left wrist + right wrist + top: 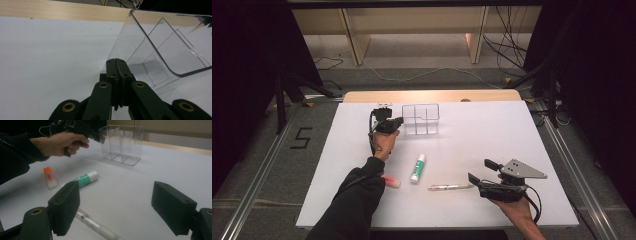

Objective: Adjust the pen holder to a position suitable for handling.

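Nearest to you, your right gripper hovers low over the front right part of the white desk, its jaws spread wide apart and holding nothing. Just beside its left jaw lies a clear pen, flat on the desk, one end pointing at the gripper; in the right gripper view the pen passes under that jaw, and whether they touch is hard to judge.

A little farther in, a glue stick with a green label and white cap lies on its side near the middle of the desk, and left of it, close to your left sleeve, rests a small white tube with an orange cap.

Farther still, your left hand reaches forward with the left gripper, whose jaws are pressed together. Their tips sit at the left wall of the clear plastic organizer, apparently pinching its edge, though the left gripper view leaves that contact a bit uncertain. The organizer stands near the far edge of the desk, upright, with its divided compartments empty.
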Motion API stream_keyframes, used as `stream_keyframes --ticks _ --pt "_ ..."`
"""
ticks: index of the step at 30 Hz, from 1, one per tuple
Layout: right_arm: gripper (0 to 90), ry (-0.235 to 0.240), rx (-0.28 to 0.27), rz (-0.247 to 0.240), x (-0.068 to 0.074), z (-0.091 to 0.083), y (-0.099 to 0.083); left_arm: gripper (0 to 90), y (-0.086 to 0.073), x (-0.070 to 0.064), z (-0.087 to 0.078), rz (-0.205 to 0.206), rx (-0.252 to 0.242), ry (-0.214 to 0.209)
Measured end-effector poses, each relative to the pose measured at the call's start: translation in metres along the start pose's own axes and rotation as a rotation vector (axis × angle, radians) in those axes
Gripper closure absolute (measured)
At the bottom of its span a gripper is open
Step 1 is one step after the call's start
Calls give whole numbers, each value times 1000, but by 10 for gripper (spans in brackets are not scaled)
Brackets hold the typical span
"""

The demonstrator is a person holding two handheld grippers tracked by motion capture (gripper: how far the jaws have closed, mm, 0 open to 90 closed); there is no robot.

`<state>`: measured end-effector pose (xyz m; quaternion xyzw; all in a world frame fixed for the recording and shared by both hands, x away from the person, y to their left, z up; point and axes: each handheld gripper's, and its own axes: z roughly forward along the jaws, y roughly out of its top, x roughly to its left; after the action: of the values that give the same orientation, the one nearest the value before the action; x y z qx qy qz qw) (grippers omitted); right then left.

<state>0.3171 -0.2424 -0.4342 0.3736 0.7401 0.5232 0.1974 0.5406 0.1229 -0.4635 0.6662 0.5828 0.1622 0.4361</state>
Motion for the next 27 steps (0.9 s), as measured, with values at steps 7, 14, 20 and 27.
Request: stream_keyframes --ticks 7,14,20,27 --pt "239 0 -1 -2 0 0 0 895 1 -11 6 -2 -6 -5" --pt "239 1 -3 -2 0 -1 0 895 2 -19 10 -8 -3 -8" --pt "241 2 -4 -1 0 -1 0 895 2 -25 12 0 4 -8" --pt "242 5 -4 -4 0 -1 0 895 4 -30 17 0 4 -5"
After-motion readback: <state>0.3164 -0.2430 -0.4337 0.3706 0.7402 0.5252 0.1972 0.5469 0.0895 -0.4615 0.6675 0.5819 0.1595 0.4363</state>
